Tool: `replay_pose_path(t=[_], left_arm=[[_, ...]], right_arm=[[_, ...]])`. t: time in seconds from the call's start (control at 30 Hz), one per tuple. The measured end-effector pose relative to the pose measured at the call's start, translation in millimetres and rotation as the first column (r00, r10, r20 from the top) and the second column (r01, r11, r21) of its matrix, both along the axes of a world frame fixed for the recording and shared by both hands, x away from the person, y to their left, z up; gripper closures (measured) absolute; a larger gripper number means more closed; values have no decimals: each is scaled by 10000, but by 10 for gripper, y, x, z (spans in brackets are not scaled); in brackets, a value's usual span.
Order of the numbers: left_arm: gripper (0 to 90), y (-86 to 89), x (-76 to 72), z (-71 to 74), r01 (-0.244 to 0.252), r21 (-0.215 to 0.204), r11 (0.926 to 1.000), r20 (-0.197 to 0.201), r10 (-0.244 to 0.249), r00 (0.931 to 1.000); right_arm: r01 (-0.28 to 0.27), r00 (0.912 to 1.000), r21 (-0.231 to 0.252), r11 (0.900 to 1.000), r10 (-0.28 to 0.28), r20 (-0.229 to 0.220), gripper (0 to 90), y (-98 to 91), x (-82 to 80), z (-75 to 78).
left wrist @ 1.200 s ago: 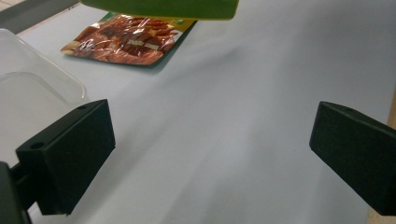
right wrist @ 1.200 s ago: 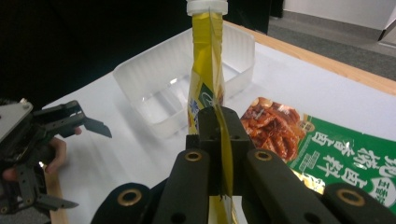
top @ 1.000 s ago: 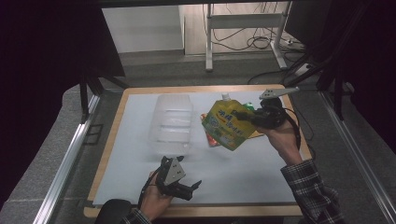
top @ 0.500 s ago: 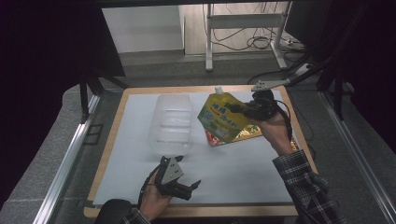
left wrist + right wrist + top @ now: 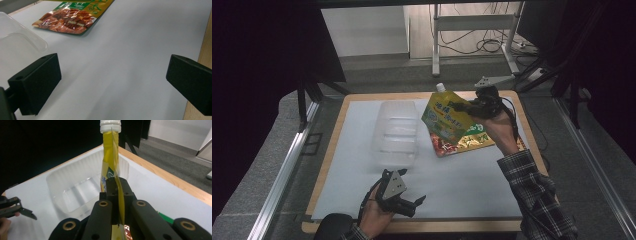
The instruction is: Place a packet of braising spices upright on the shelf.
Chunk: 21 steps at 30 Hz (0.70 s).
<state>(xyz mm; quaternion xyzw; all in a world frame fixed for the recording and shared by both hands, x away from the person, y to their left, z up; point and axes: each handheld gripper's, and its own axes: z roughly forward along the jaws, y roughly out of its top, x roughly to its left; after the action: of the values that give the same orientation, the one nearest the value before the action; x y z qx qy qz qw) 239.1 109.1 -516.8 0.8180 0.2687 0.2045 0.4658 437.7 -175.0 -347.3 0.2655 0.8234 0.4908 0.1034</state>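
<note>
Above the mat, my right gripper (image 5: 462, 107) pinches the yellow spouted pouch (image 5: 445, 118) near the clear tray (image 5: 396, 131), not yet inside. A second pouch (image 5: 469, 141) waits flat; my left gripper (image 5: 412, 204) rests open, empty.

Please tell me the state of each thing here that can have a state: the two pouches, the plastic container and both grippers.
Yellow spout pouch: lifted off the table, tilted, white cap on, clamped at its edge.
Red-and-green pouch: lying flat on the white mat.
Clear plastic container: resting on the mat, open on top, nothing visible inside.
Right gripper: shut on the yellow spout pouch.
Left gripper: open, holding nothing, low over the mat.
</note>
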Motion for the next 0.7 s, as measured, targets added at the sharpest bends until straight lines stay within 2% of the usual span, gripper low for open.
replay_pose_path(t=[0.53, 0.7], left_arm=[[0, 46, -6, 13, -29, -15, 10000, -15, 29, 10000], [0, 45, -7, 13, -16, -20, 10000, -25, 16, 10000]], right_arm=[[-139, 9998, -84, 9999, 140, 114, 887, 257, 266, 37], [-125, 9999, 42, 9999, 124, 88, 887, 313, 353, 28]])
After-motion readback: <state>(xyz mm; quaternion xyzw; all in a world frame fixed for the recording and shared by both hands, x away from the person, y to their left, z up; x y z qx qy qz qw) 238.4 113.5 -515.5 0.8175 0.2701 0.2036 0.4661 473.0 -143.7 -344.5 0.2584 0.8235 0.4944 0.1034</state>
